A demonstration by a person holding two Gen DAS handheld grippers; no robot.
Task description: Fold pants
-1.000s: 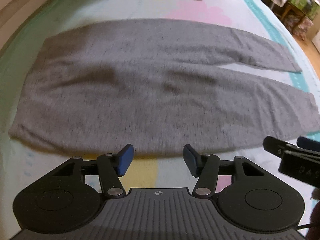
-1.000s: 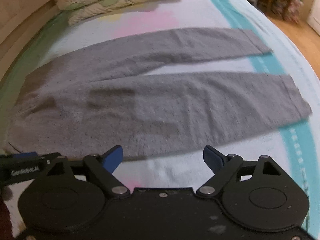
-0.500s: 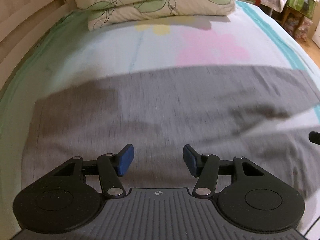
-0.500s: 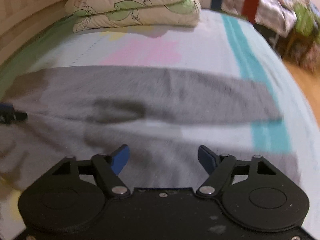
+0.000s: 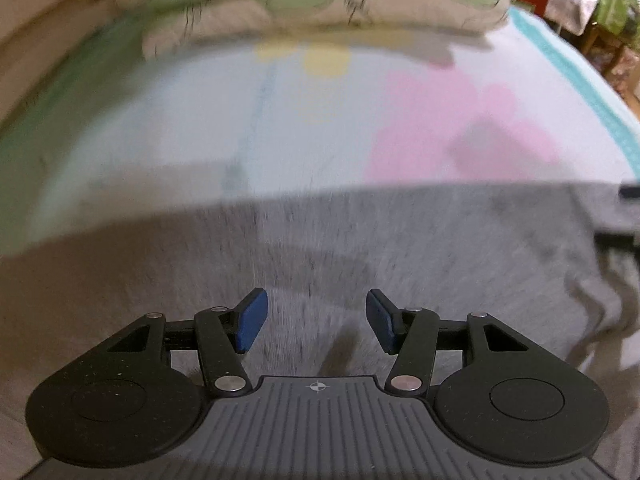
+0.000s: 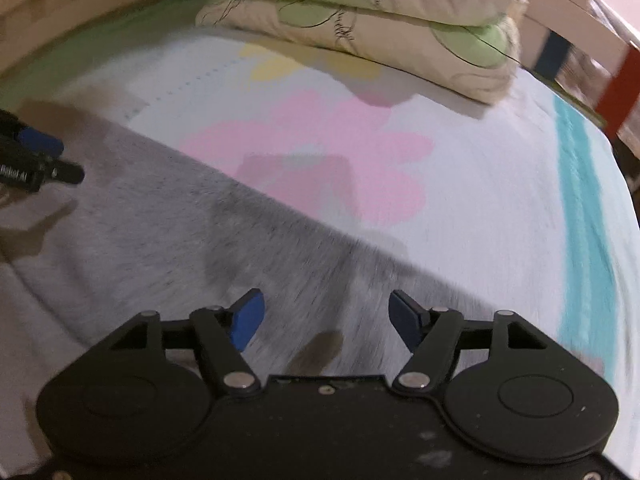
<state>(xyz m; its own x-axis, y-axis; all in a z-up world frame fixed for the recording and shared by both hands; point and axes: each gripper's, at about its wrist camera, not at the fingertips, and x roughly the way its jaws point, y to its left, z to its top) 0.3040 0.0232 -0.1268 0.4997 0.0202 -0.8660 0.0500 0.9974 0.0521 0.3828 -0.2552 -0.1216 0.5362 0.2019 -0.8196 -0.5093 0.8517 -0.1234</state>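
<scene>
Grey pants [image 5: 360,240] lie flat on the bed and fill the lower half of both views; they also show in the right wrist view [image 6: 160,232]. My left gripper [image 5: 312,316] is open and empty, low over the grey cloth near its far edge. My right gripper [image 6: 326,318] is open and empty, low over the far leg near its far edge. The left gripper's tip shows at the left edge of the right wrist view [image 6: 36,160]. Both views are motion-blurred.
A pastel sheet [image 5: 320,128] with pink and yellow flowers and a teal stripe [image 6: 580,184] covers the bed beyond the pants. Stacked leaf-print pillows [image 6: 380,32] lie at the far end. A wooden headboard [image 5: 48,32] runs along the left.
Both grippers have moved forward across the pants toward their far edge and come lower. The near leg and hems have left both views. Both stayed open.
</scene>
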